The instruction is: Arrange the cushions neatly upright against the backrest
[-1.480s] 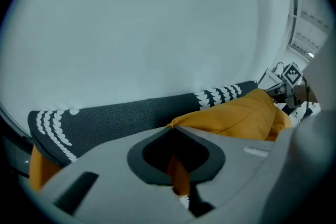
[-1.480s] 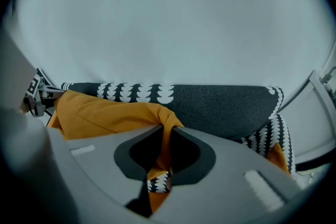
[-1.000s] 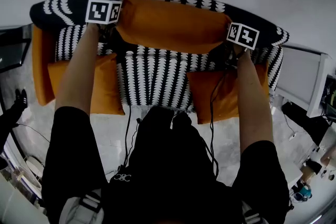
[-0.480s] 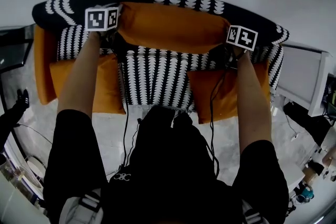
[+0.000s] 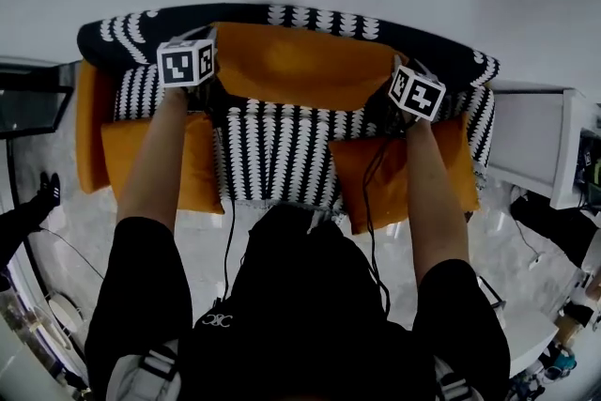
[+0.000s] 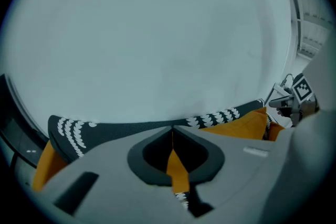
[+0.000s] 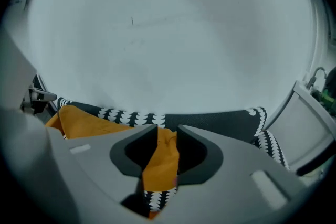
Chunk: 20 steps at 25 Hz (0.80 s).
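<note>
- Both grippers have risen with the ends of the long orange cushion [image 5: 300,66], and the right marker cube has turned to stand on a corner.
- Fingers of the left gripper [image 6: 172,134] are closed together, pinching a thin fold of the cushion's orange fabric.
- Fingers of the right gripper [image 7: 167,134] have just been opening; they stand apart, with a bunched corner of the same cushion loose between them.
- This cushion lies lengthwise, high against the backrest [image 5: 127,25] of the black-and-white patterned sofa, spanning the gap between the two grippers.
- Below it, the seat [image 5: 277,150] carries two flat cushions: the left seat cushion [image 5: 205,169] under the left forearm, and the right seat cushion [image 5: 362,178] under the right forearm.
- At the sofa's left end, a fourth orange cushion [image 5: 92,127] stands on edge.
</note>
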Tool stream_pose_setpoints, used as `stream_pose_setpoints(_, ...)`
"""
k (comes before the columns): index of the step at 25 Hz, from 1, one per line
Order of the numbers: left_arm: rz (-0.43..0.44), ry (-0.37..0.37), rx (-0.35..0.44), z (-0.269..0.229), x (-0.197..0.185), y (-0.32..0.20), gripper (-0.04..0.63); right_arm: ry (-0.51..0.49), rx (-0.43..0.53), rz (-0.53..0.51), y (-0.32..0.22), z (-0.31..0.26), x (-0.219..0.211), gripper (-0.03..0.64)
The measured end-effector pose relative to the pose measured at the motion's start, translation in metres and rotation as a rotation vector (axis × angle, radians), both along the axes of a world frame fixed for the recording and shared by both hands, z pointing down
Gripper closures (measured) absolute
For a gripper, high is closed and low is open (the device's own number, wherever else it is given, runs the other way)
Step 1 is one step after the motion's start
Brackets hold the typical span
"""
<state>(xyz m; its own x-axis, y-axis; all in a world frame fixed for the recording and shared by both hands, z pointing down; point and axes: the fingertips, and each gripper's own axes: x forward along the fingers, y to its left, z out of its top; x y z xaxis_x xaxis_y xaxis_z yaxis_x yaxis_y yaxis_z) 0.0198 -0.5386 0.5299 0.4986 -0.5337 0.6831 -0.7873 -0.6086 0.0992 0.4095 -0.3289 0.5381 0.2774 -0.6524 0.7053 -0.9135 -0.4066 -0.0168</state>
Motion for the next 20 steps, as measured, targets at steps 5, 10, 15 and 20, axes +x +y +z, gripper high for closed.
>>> stream_pose_setpoints(5, -0.067, 0.125, 0.105, -0.053, 0.017, 0.05, 0.586, -0.061, 0.127, -0.038, 0.028, -0.054, -0.031, 0.61)
stream_pose_setpoints(10, -0.051, 0.115, 0.2, -0.104, 0.043, 0.121, 0.586, -0.097, 0.207, -0.053, 0.078, -0.093, -0.052, 0.611)
stream_pose_setpoints(15, -0.007, 0.188, 0.267, -0.158, 0.08, 0.215, 0.585, -0.088, 0.271, -0.062, 0.136, -0.135, -0.055, 0.611)
stream_pose_setpoints(20, 0.06, 0.225, 0.3, -0.2, 0.119, 0.311, 0.584, -0.047, 0.373, -0.089, 0.193, -0.19, -0.058, 0.611)
